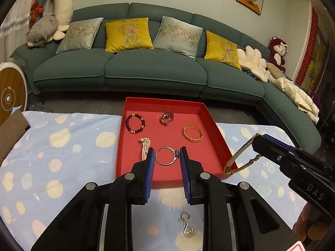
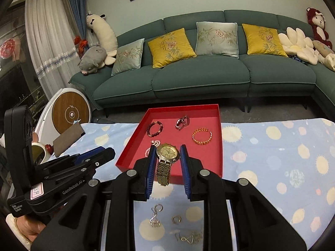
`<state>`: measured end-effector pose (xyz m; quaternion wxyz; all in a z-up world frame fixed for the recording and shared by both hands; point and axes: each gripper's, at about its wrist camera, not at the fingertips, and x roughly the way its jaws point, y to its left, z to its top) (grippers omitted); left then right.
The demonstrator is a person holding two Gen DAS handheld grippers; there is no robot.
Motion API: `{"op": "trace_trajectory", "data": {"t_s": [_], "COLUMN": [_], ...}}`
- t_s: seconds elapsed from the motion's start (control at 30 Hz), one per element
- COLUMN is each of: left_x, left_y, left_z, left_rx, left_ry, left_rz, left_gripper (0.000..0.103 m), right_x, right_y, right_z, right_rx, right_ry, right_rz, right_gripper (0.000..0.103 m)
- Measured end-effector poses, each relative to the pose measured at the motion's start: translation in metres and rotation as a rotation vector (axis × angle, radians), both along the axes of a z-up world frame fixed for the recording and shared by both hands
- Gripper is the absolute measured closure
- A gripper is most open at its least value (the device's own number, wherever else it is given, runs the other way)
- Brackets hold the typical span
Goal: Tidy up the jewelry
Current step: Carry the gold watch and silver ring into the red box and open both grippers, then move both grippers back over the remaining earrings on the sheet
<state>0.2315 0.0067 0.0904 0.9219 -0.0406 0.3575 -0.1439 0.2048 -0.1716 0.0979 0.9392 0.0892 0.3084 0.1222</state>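
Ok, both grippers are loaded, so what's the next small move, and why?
Probably carry the right gripper forward and lower the gold metal-band wristwatch onto bare floor of the red cardboard tray, since it hangs over the tray's near edge. The left gripper grips a silver bangle and can follow.

green sofa [image 1: 150,71] w/ cushions [image 1: 127,33], plush toys [image 1: 40,32]
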Motion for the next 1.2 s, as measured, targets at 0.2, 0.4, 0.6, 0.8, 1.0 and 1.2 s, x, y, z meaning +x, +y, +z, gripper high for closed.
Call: {"op": "trace_trajectory", "data": {"t_s": [0.2,0.4,0.6,0.8,1.0,1.2], "left_x": [0.048,0.081,0.092,0.072,0.017,-0.047], "left_y": [-0.023,-0.035,-0.036,-0.021,0.013,0.04], "left_z": [-0.025,-0.058,-0.075,-0.062,-0.028,-0.022], "left_rx": [0.034,0.04,0.026,-0.017,-0.024,0.012], "left_ry": [0.025,0.102,0.15,0.123,0.076,0.088], "left_rz": [0.01,0.02,0.032,0.065,0.084,0.105], "left_gripper": [0.081,0.081,0.08,0.055,0.054,0.054], "right_x": [0.055,0.085,0.095,0.076,0.019,-0.054], "right_y": [0.002,-0.004,-0.007,-0.023,-0.039,-0.042], "right_z": [-0.027,-0.069,-0.09,-0.073,-0.03,-0.024], "right_rx": [-0.01,-0.017,-0.032,-0.007,-0.007,-0.008], "right_ry": [0.067,0.153,0.173,0.096,0.037,0.045], "right_rz": [-0.021,-0.041,-0.046,-0.089,-0.088,-0.086], "right_gripper": [0.081,0.081,0.079,0.068,0.059,0.057]}}
